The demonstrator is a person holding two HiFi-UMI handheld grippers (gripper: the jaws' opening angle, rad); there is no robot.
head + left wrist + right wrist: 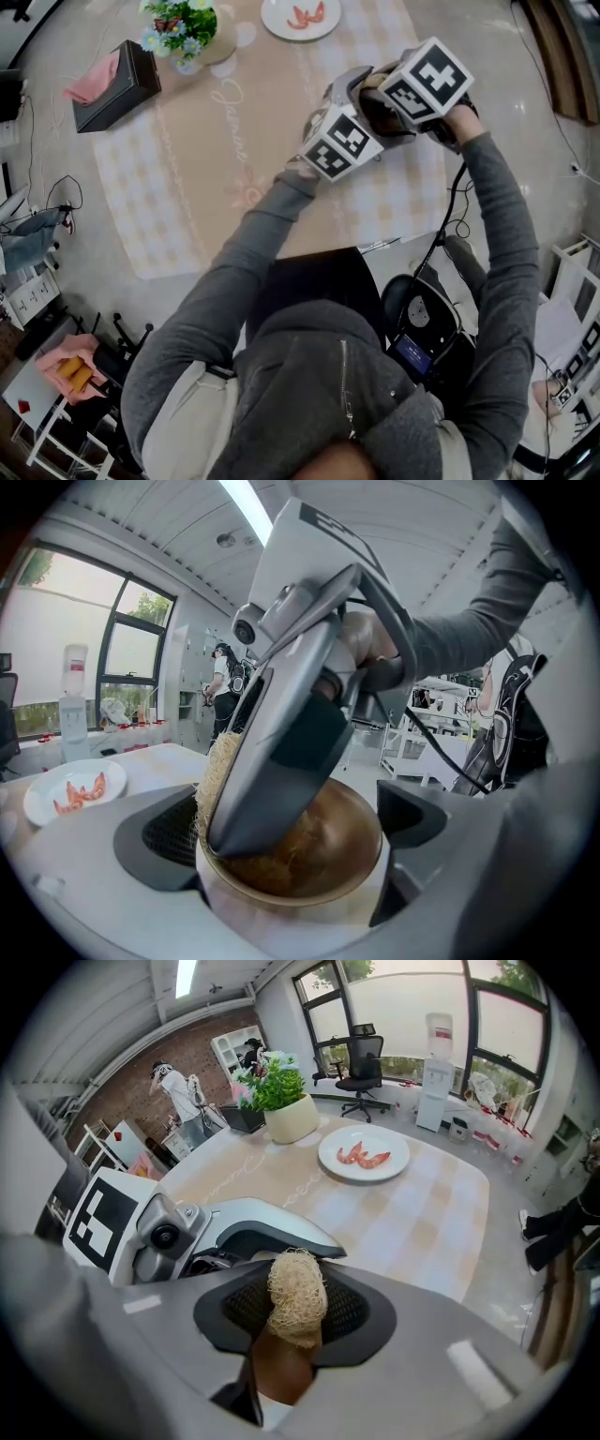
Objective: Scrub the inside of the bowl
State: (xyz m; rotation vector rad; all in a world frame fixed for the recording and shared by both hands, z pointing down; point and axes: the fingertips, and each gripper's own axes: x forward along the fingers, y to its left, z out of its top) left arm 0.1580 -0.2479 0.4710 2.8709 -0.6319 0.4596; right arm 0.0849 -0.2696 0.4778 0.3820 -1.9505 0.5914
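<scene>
One bowl (323, 860), brown inside and pale outside, sits clamped between the jaws of my left gripper (286, 892), held off the table. One straw-coloured fibre scrubber (297, 1297) is pinched in my right gripper (297, 1314), jaws pressed on it. In the left gripper view the scrubber rests on the bowl's inner wall at the left rim, and the right gripper's grey body blocks most of the inside. In the head view the two marker cubes (339, 142) cover the bowl almost fully, so the contact is not readable there.

On the table beyond:
- one checked table mat (169, 197)
- one white plate (364, 1154) holding two pink shrimp pieces, well apart from both grippers
- one flower pot (286, 1102)
- one dark tissue box (112, 89) with a pink tissue poking out, near the pot

Further off: one office chair (361, 1063), one water dispenser (439, 1046) by the windows, and one person (178, 1091) standing at the brick wall.
</scene>
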